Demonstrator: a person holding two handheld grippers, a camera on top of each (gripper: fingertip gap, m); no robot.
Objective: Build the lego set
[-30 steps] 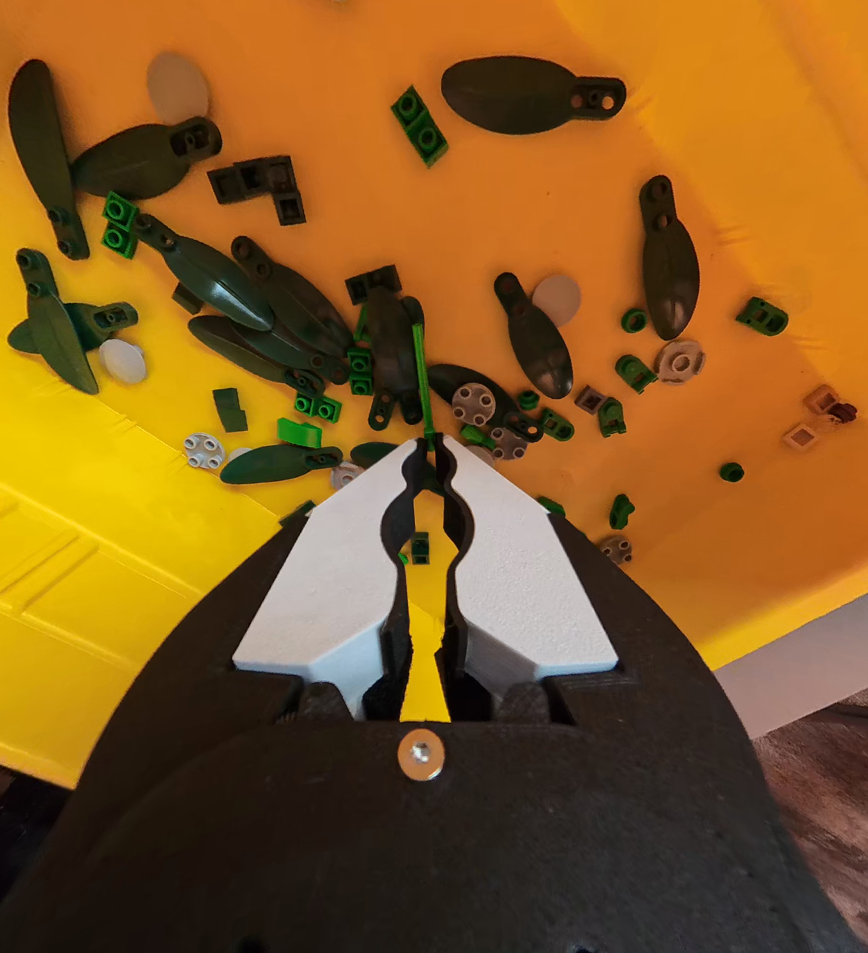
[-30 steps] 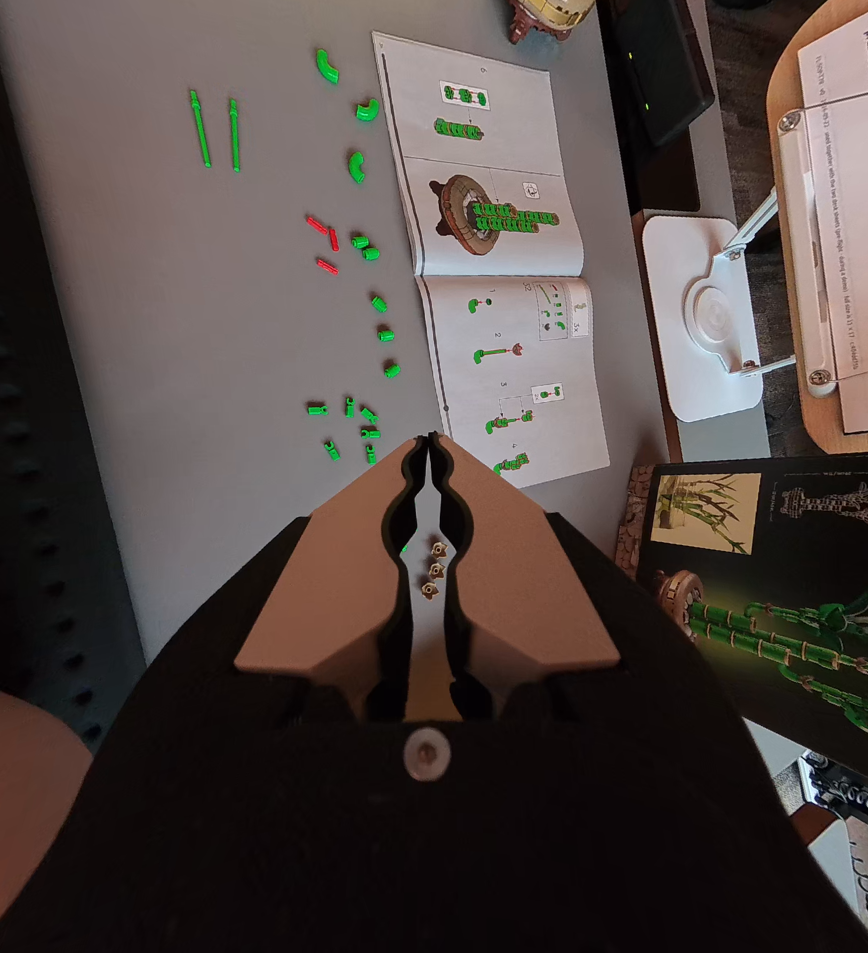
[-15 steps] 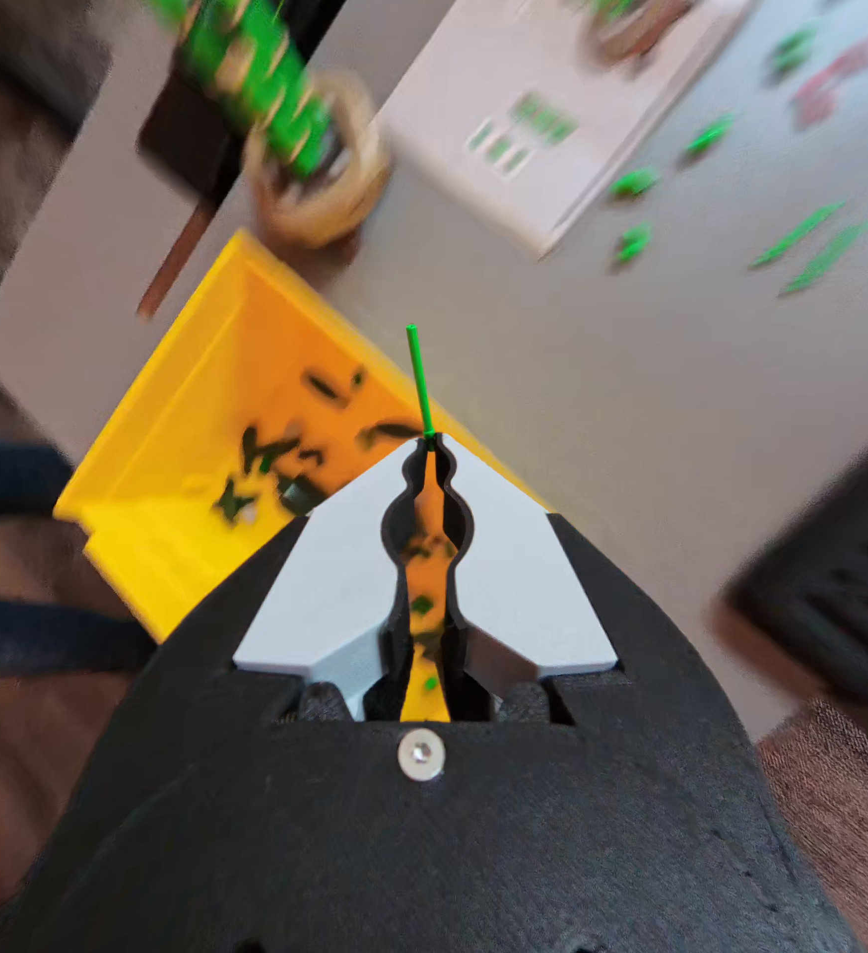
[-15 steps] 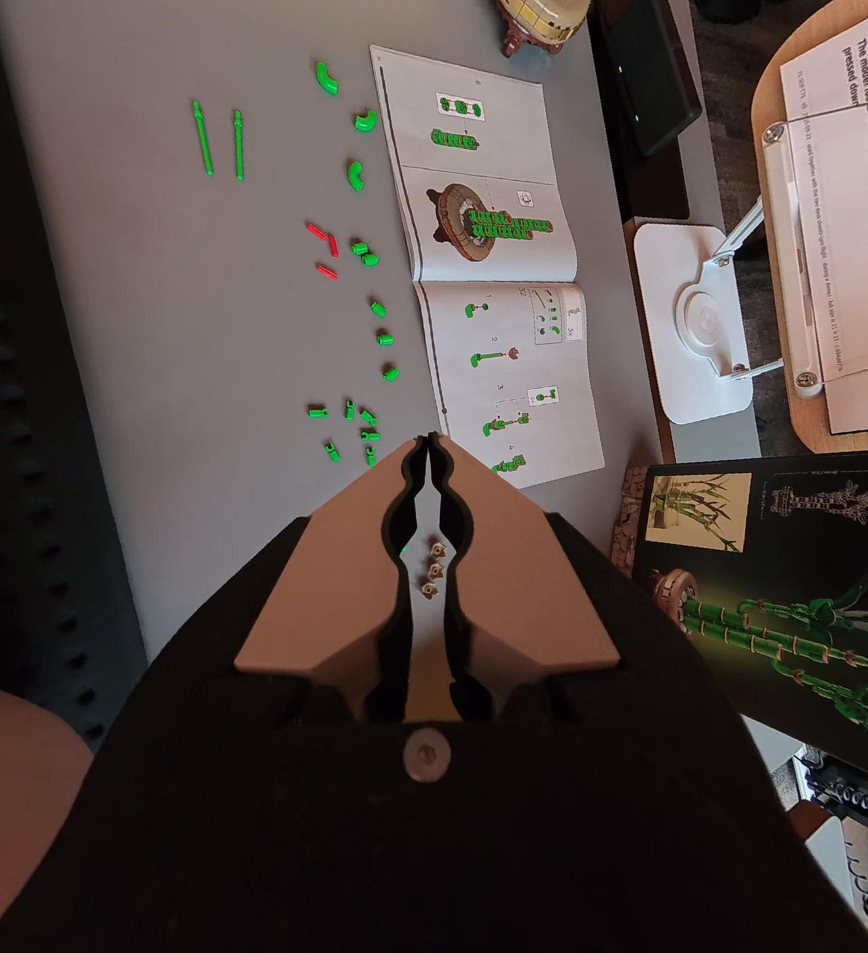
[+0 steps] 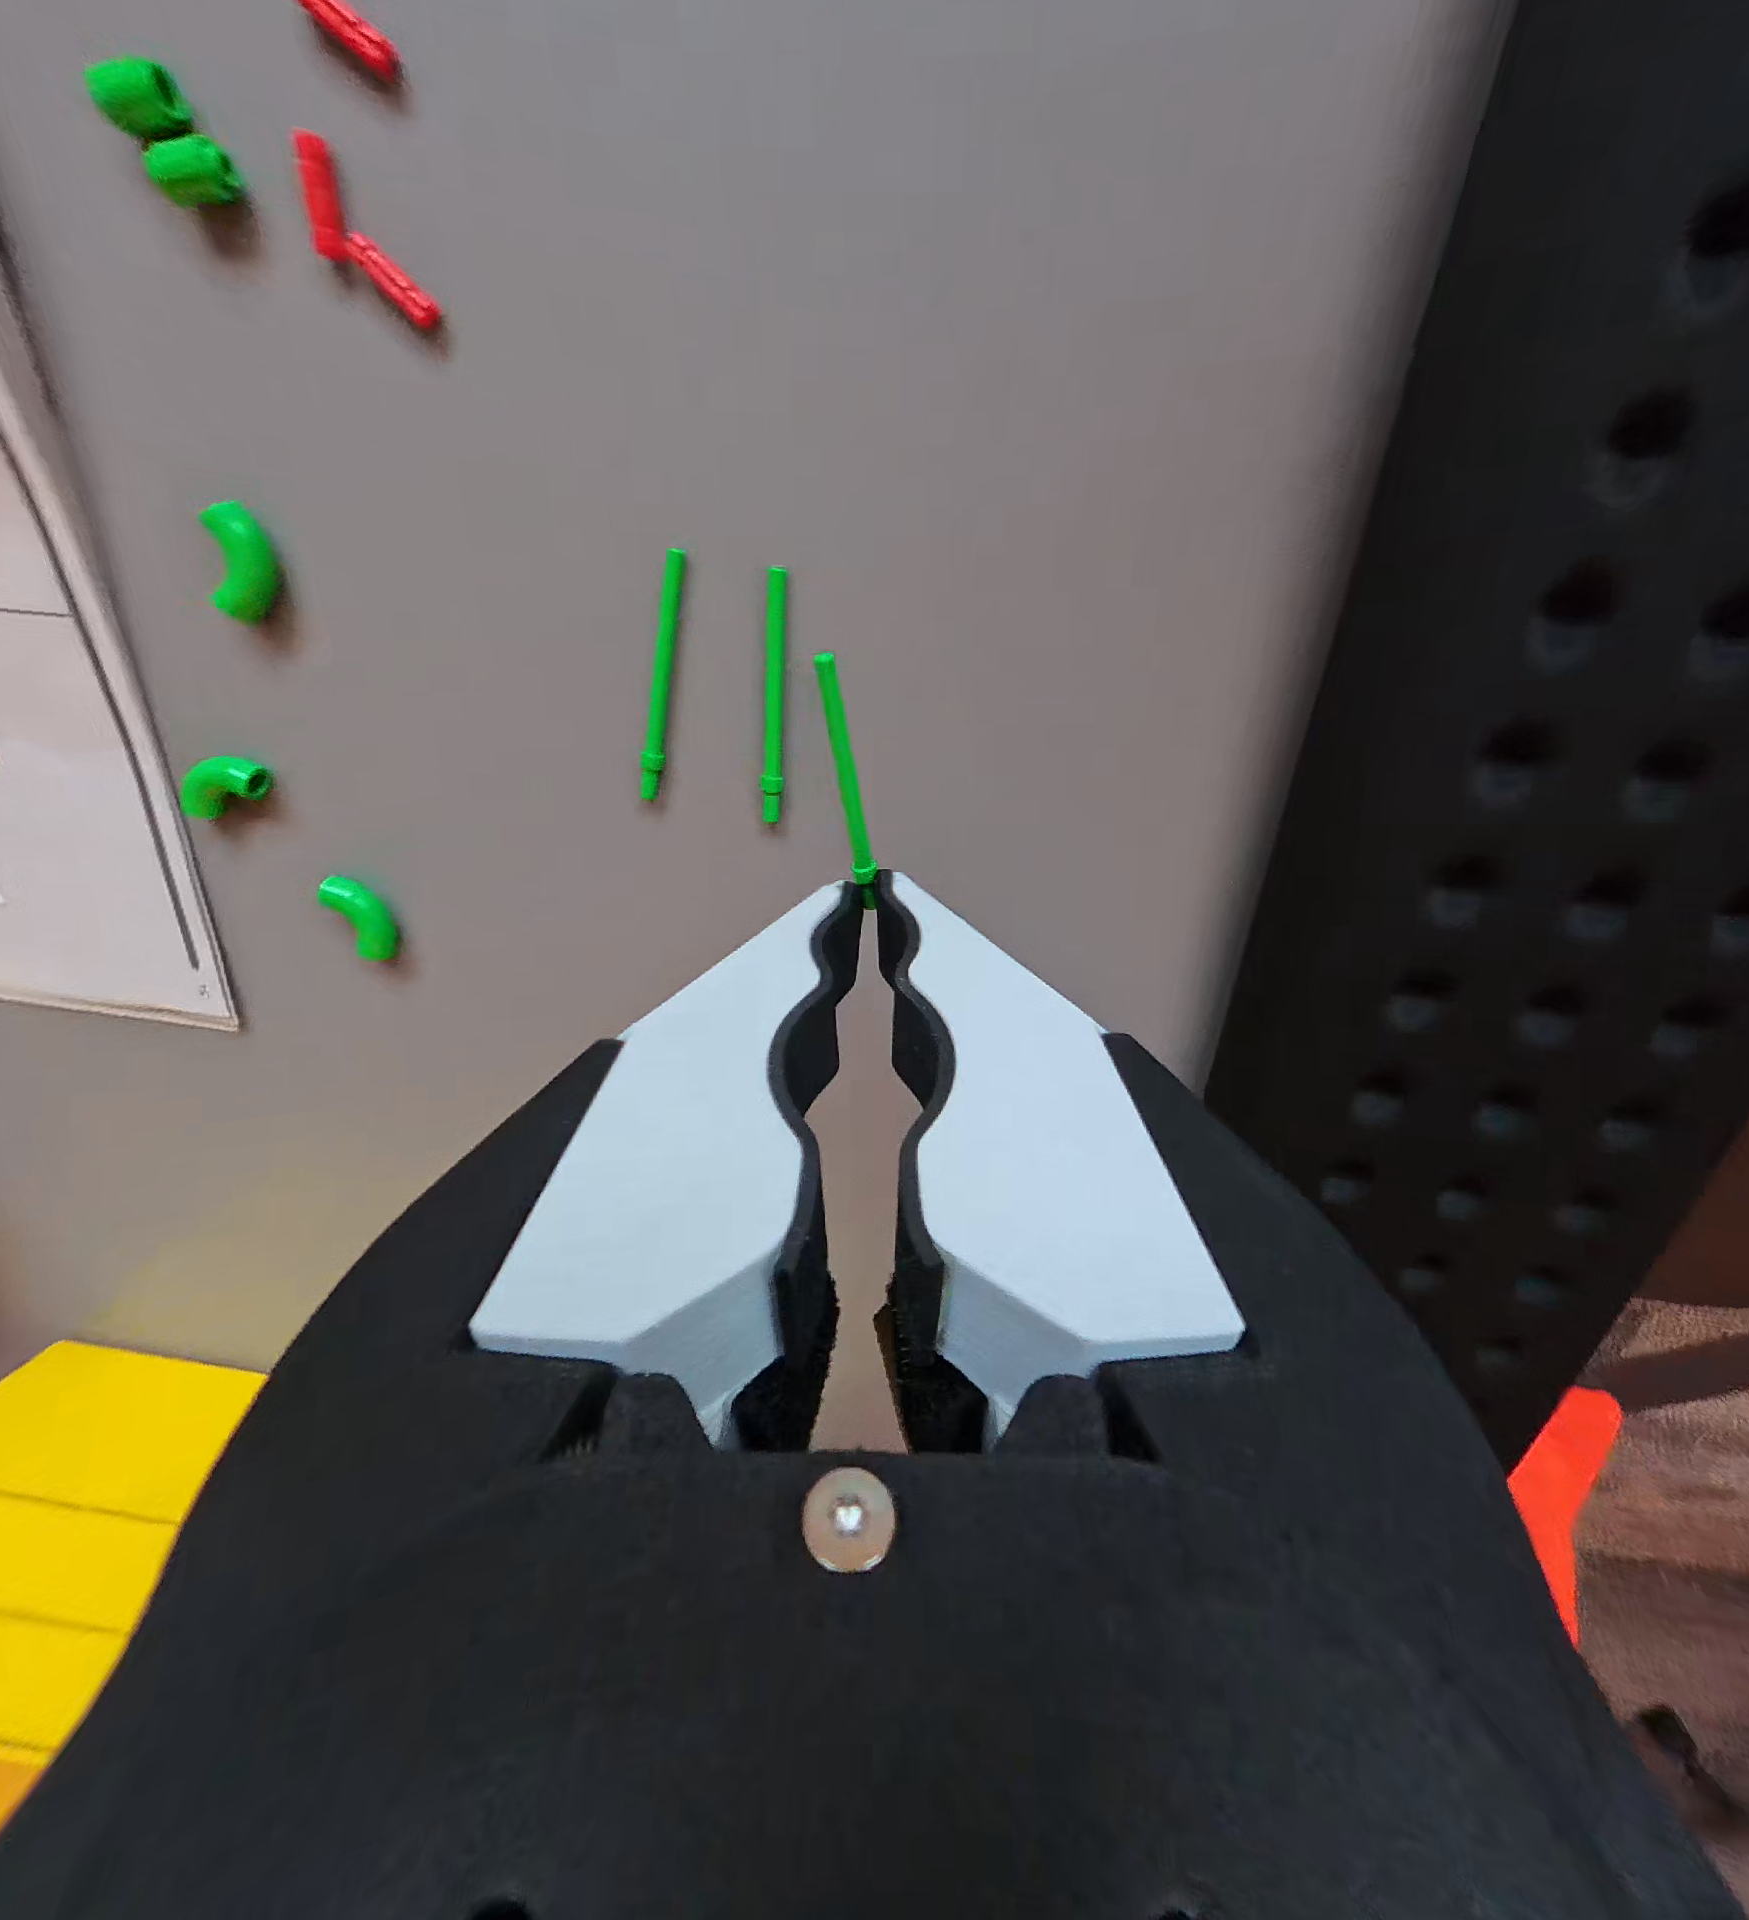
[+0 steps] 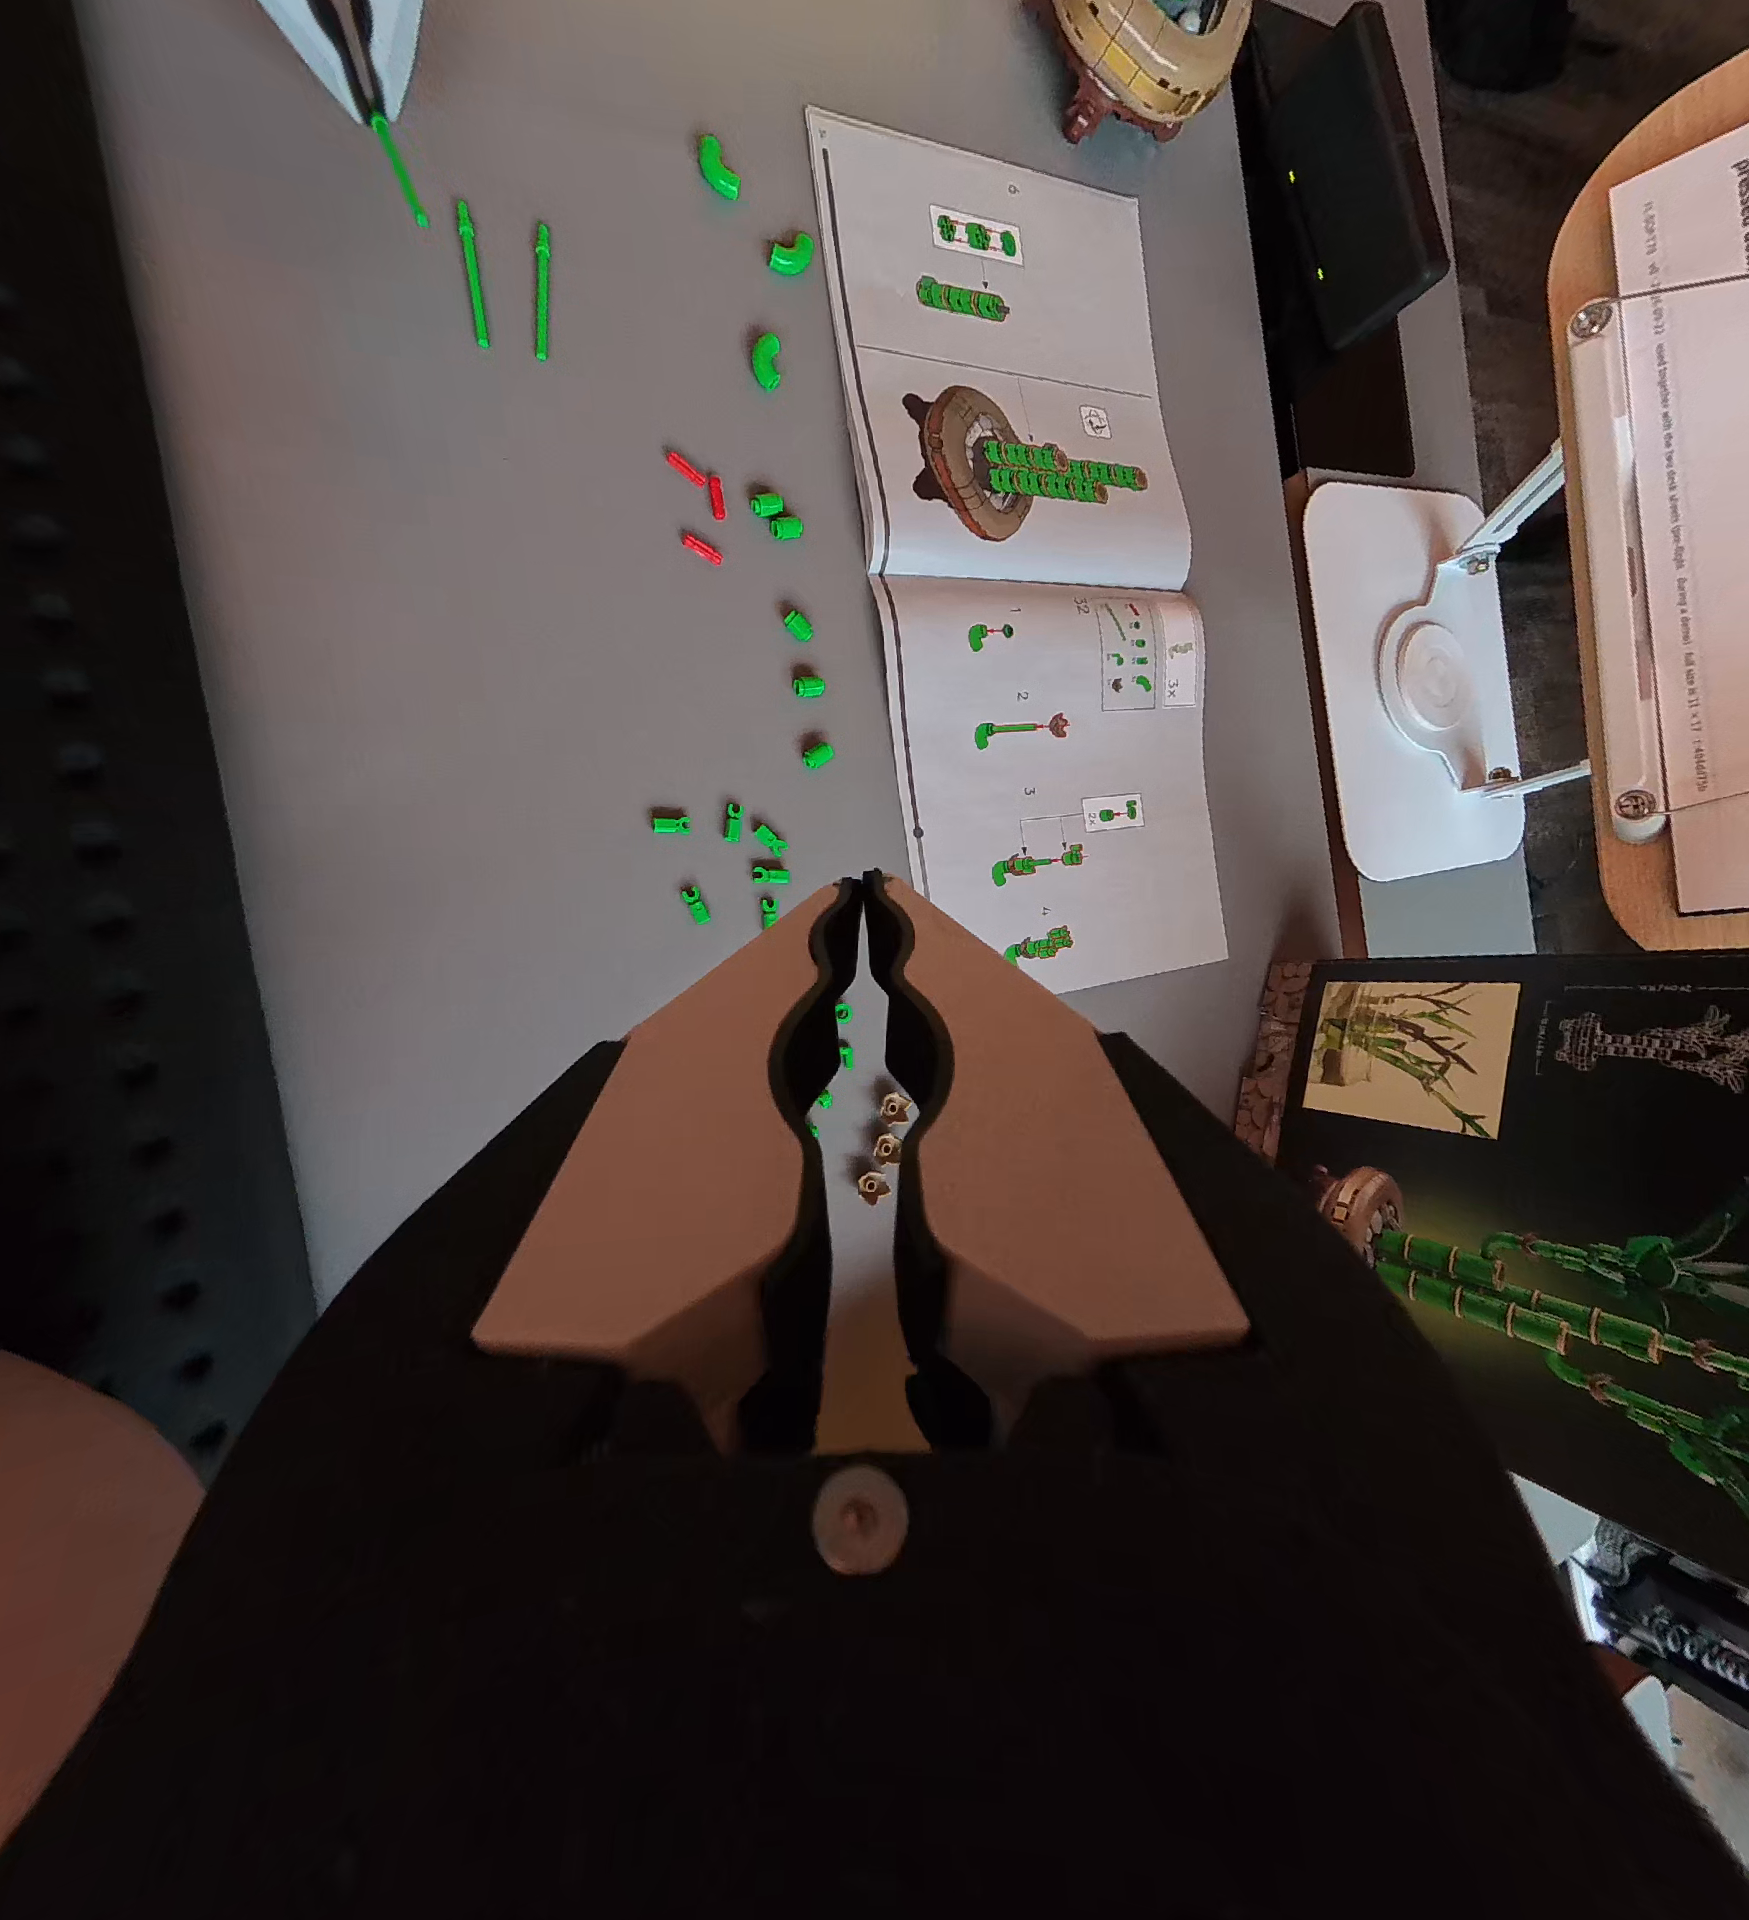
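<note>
Swung away from the yellow bin (image 5: 70, 1455), the left tool (image 5: 865, 891) now hovers over the bench (image 5: 1005, 416), pinched on a green rod (image 5: 842, 764). Its long axis runs parallel to the two laid rods (image 5: 714, 686), just right of them. Rod height above bench unclear. The right tool (image 6: 859, 883), nearly closed and empty, sits well apart.

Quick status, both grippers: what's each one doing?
Left gripper: closed on a green rod at the tips.
Right gripper: closed, holding nothing.
</note>
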